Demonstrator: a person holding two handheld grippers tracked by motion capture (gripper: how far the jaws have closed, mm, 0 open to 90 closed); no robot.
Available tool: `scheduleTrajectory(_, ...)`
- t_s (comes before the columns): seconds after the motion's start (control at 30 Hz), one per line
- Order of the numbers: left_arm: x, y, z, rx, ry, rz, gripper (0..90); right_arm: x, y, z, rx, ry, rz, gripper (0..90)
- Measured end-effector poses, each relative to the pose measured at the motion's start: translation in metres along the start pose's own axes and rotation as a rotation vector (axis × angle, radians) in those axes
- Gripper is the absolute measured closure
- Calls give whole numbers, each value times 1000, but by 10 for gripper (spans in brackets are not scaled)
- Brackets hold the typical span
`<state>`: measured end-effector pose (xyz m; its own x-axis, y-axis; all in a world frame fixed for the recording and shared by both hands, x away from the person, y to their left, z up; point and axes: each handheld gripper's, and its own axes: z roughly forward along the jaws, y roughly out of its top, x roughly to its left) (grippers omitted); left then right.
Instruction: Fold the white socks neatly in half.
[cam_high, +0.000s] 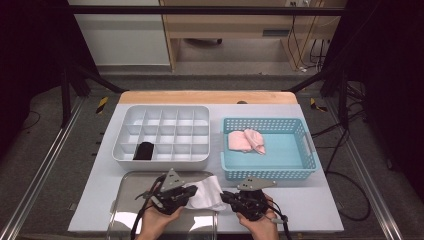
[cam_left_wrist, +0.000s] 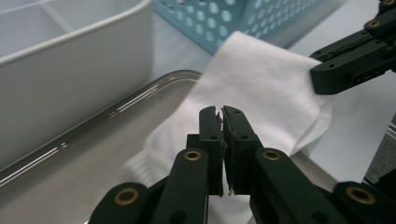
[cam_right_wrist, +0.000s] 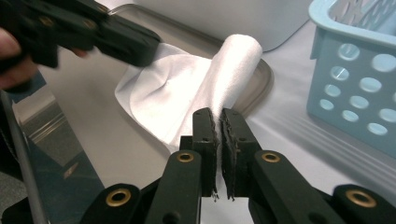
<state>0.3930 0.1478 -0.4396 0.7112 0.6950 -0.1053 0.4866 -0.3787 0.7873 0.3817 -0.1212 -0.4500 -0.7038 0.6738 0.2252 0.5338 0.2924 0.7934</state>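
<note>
A white cloth (cam_high: 208, 193) hangs between my two grippers over the right end of a shiny metal tray (cam_high: 127, 210). My left gripper (cam_high: 189, 192) is shut on the cloth's left side; in the left gripper view its jaws (cam_left_wrist: 222, 112) pinch the cloth (cam_left_wrist: 261, 79) at a fold. From the right, my right gripper (cam_high: 226, 196) is shut on the opposite edge. In the right gripper view its jaws (cam_right_wrist: 218, 114) clamp the cloth (cam_right_wrist: 177, 88), which curls into a roll at its far end.
A white divided organizer (cam_high: 165, 107) stands behind the tray, with a black item (cam_high: 144, 150) in one front compartment. To its right is a blue basket (cam_high: 270, 173) holding a folded pink cloth (cam_high: 246, 141). Both stand close to the grippers.
</note>
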Motion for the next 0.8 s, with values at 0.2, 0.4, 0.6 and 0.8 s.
scheduleTrajectory(0.2,25,-22,-15,1,76,-68,886,-1,1,1,2,-6,1,851)
scheduleTrajectory(0.4,28,-37,-11,53,63,-89,887,0,2,1,-5,-5,-3,850)
scheduleTrajectory(0.6,19,-37,-4,70,38,-69,888,7,12,3,-11,12,-38,850)
scheduleTrajectory(0.8,17,-40,-3,72,30,-68,888,20,24,11,-11,49,-71,850)
